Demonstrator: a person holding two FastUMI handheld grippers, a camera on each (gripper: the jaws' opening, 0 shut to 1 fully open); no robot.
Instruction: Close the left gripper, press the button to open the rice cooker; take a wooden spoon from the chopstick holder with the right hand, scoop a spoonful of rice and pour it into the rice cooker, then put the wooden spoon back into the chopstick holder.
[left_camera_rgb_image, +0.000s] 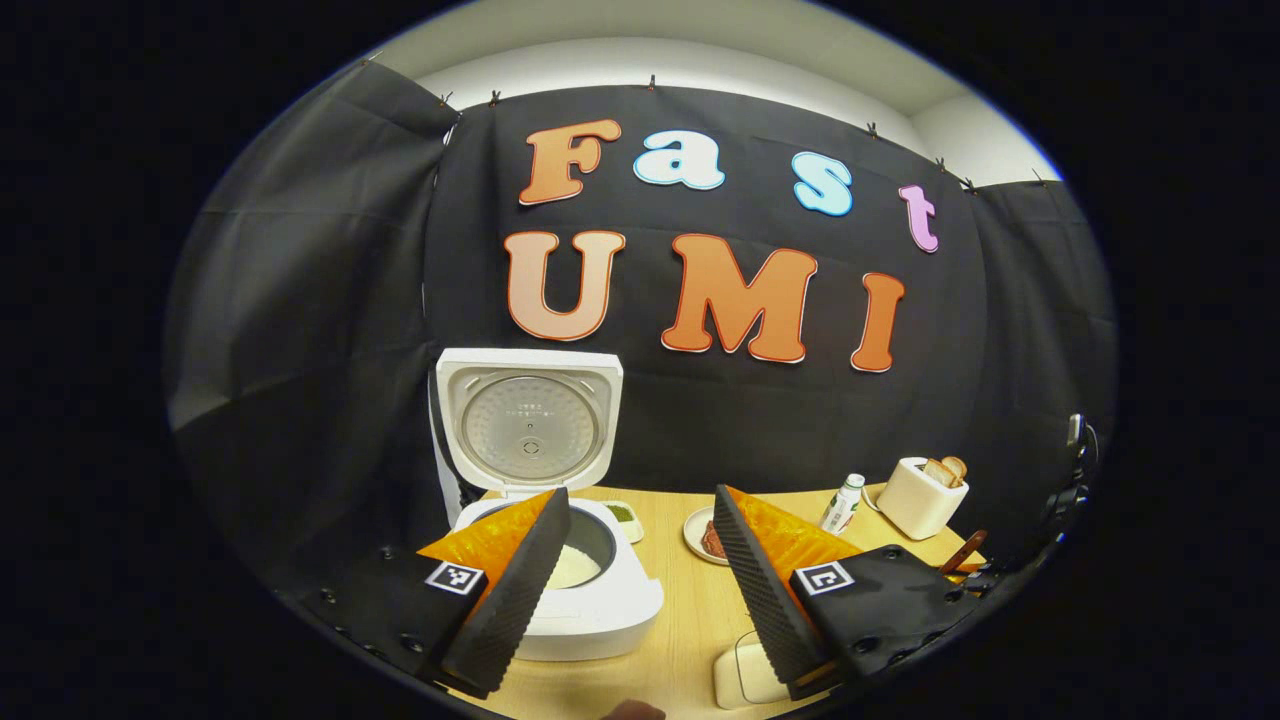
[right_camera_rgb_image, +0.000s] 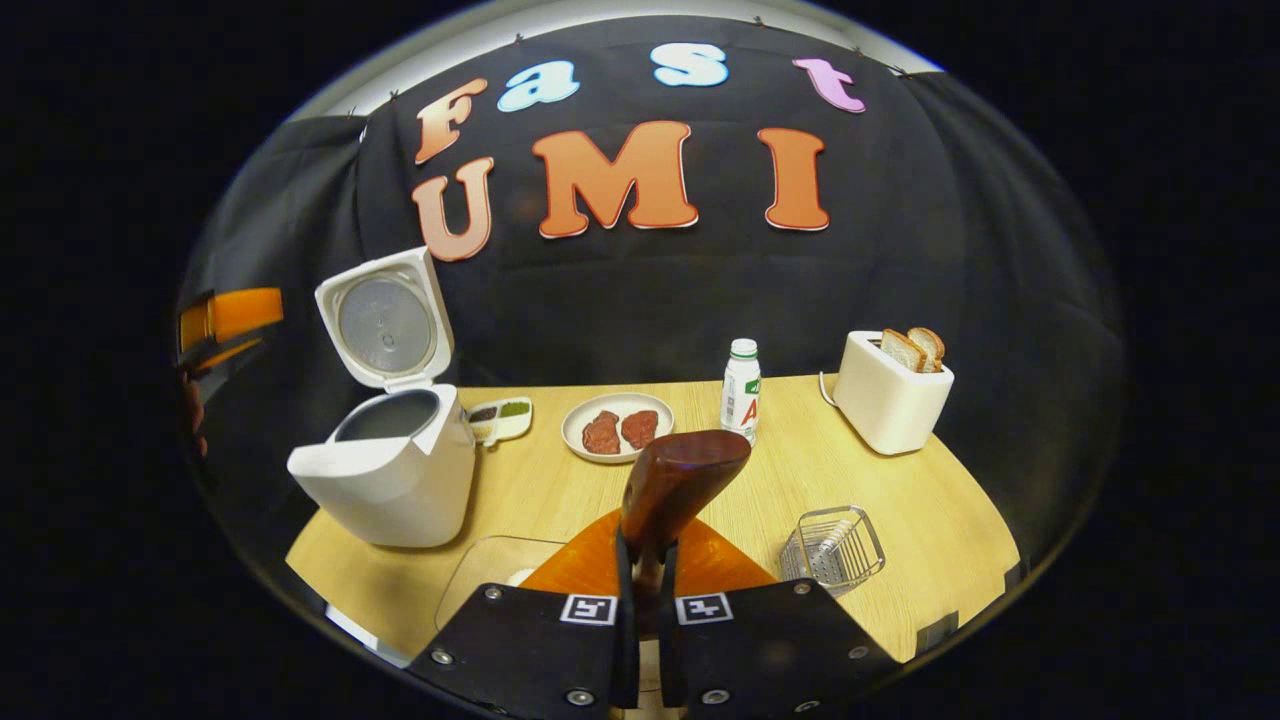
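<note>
Spoon (right_camera_rgb_image: 680, 480): light, stiff wood, handle pinched in my right tool (right_camera_rgb_image: 646, 585); left tool (left_camera_rgb_image: 640, 560) wide open, empty; cooker (right_camera_rgb_image: 395, 470) open.

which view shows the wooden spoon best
The right gripper view: the wooden spoon stands close and centred, its handle clamped between that gripper's fingers. The left gripper view shows just a sliver of it at the far right edge.
</note>
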